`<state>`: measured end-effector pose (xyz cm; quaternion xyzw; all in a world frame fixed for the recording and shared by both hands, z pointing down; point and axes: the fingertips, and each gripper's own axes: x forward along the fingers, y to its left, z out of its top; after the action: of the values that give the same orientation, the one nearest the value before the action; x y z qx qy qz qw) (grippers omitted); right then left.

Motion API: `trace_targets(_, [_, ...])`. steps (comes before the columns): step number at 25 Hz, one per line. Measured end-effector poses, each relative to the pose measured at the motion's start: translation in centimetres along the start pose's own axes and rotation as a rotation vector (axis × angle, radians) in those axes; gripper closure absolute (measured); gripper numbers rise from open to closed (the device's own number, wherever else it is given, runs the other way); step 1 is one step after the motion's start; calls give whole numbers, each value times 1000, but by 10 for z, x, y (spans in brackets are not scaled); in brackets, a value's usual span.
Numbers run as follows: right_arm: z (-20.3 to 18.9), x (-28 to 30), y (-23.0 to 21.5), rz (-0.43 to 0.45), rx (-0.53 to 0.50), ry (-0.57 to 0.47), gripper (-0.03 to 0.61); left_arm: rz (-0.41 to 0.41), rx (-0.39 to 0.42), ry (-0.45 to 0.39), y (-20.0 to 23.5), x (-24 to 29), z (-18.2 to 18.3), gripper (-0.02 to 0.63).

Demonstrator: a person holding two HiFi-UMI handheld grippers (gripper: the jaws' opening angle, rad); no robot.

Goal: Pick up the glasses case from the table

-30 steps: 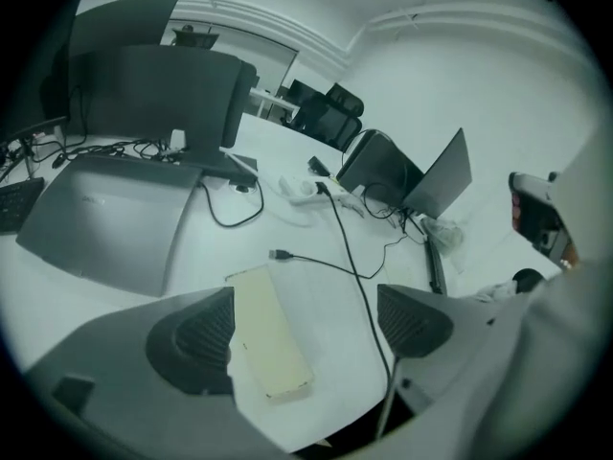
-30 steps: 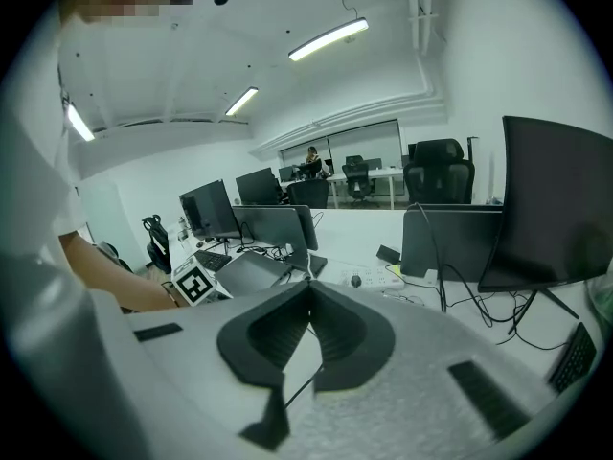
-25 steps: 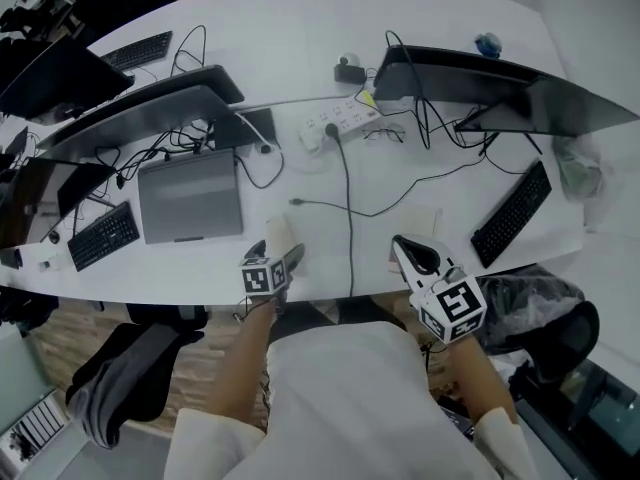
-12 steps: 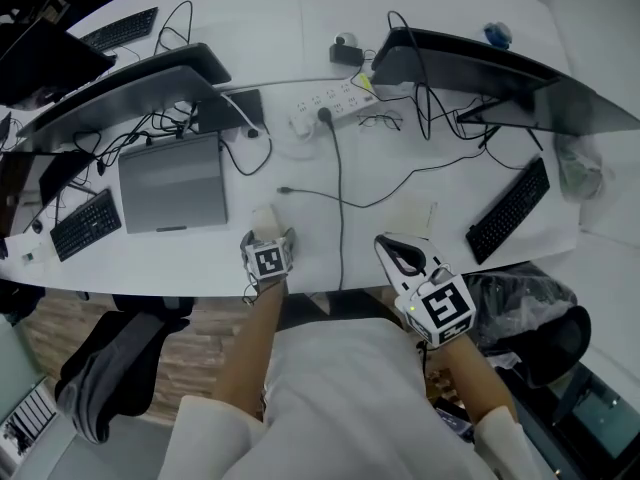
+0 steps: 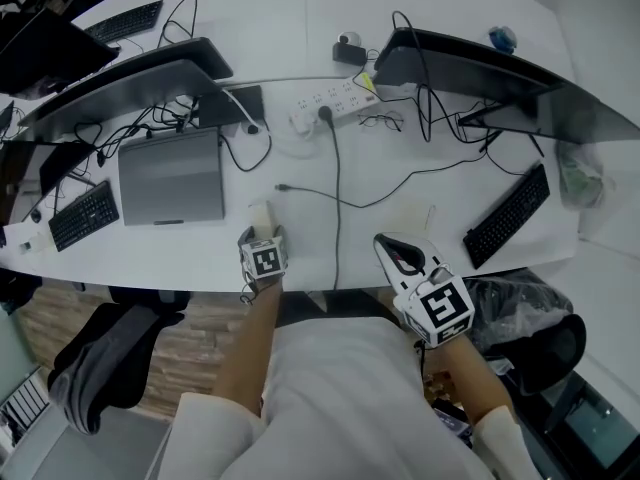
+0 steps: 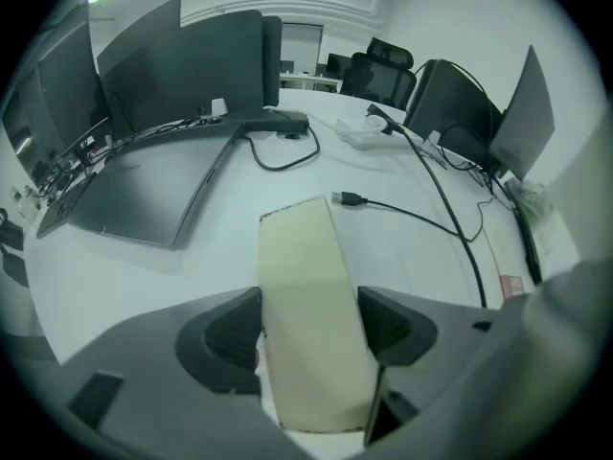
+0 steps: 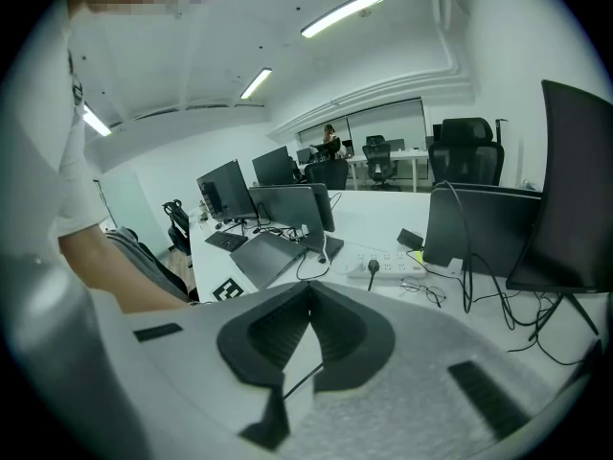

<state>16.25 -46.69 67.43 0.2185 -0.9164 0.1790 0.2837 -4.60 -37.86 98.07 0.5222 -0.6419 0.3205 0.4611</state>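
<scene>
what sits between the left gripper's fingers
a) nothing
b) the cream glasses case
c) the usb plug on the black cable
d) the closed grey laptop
b: the left gripper view shows the cream glasses case lying lengthwise between the fingers of the left gripper, which are closing against its long sides.

A closed laptop (image 5: 172,176), power strip (image 5: 330,103) and eyeglasses (image 5: 380,121) lie on the white table (image 5: 300,28).
</scene>
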Motion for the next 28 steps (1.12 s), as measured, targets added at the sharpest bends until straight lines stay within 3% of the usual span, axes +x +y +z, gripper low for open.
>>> trace_targets(11, [2,-24,0,10,-31,-34,582,-74,-19,-54,-9,-29,3,307])
trace_targets(19, [8,-31,23,88,-66,-54,583,-110,-80,-242,-13,-100,37,307])
trace_targets(28, [32,-33,69,157,-128,-101,583,-147,-112,-525,18,-236,71,307])
